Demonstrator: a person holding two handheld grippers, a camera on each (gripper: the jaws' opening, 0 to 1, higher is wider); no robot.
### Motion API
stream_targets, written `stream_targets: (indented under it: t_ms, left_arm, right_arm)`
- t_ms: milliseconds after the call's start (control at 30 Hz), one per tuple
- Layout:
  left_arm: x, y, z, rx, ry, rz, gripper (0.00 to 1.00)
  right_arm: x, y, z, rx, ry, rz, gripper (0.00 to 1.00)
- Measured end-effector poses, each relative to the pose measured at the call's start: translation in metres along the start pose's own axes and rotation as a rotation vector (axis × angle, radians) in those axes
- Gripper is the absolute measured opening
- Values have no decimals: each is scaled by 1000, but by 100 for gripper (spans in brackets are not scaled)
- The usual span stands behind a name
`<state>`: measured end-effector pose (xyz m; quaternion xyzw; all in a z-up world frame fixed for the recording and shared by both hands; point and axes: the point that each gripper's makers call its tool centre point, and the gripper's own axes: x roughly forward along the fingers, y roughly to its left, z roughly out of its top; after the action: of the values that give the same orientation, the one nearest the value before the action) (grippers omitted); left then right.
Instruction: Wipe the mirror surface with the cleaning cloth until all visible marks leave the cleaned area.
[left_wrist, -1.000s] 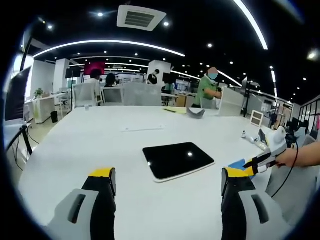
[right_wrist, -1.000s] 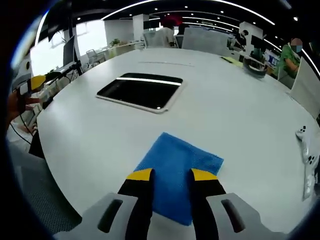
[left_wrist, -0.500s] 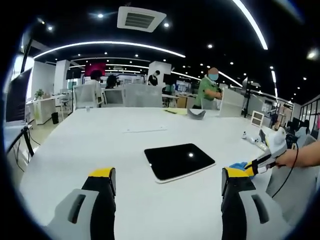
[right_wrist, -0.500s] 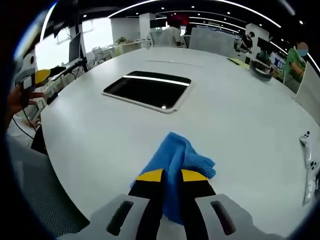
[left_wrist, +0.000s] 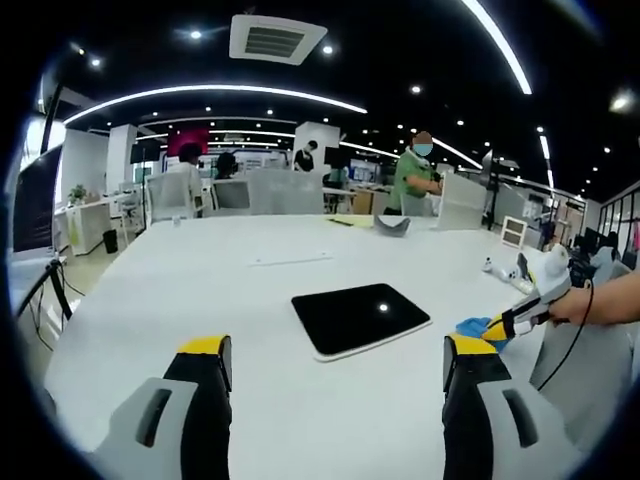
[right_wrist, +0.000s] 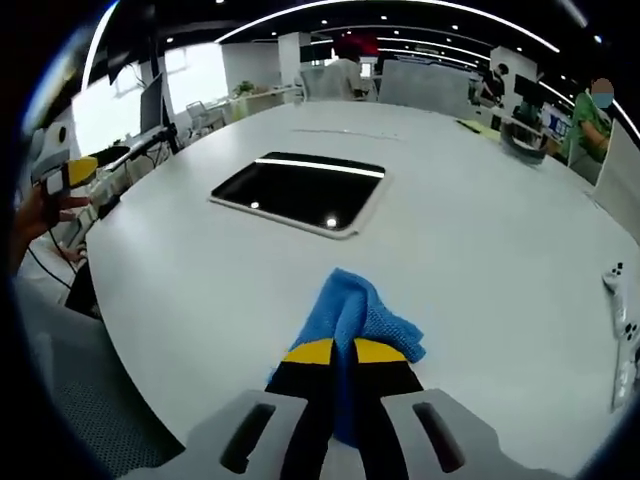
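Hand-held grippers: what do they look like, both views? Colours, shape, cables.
Both match. The left hand-held gripper has two black jaws with yellow tips, rising from light grey housings with dark oval slots. The right hand-held gripper is the same build: black jaws, yellow tips, grey slotted bases. In the left gripper view a thin black cable trails from the right one.

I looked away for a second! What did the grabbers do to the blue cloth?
The right gripper shut its jaws on the cloth, which lay flat between them a second ago and now bunches up in the pinch. The left gripper stayed open over the table. The mirror kept its place, not yet wiped.
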<state>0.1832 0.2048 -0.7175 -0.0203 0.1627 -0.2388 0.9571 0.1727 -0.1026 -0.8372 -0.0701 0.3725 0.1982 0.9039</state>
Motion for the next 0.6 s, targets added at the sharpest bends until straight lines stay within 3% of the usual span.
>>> stream_targets:
  t_ms: [100, 167, 267, 367, 600]
  left_arm:
    - [-3, 4, -2, 0, 4, 6, 88]
    - [-5, 7, -3, 3, 7, 12, 88]
    - [-6, 9, -4, 3, 10, 15, 88]
    - [-5, 9, -4, 7, 12, 12, 88]
    - [0, 6, -6, 15, 18, -2, 88]
  right_arm:
    - [-5, 1, 14, 14, -48, -8, 0]
    - [-11, -3, 33, 81, -129, -18, 0]
    - [-18, -6, 50, 153, -194, -13, 0]
    - [-21, -4, 60, 172, -220, 5, 0]
    - [-10, 15, 80, 125, -231, 39, 0]
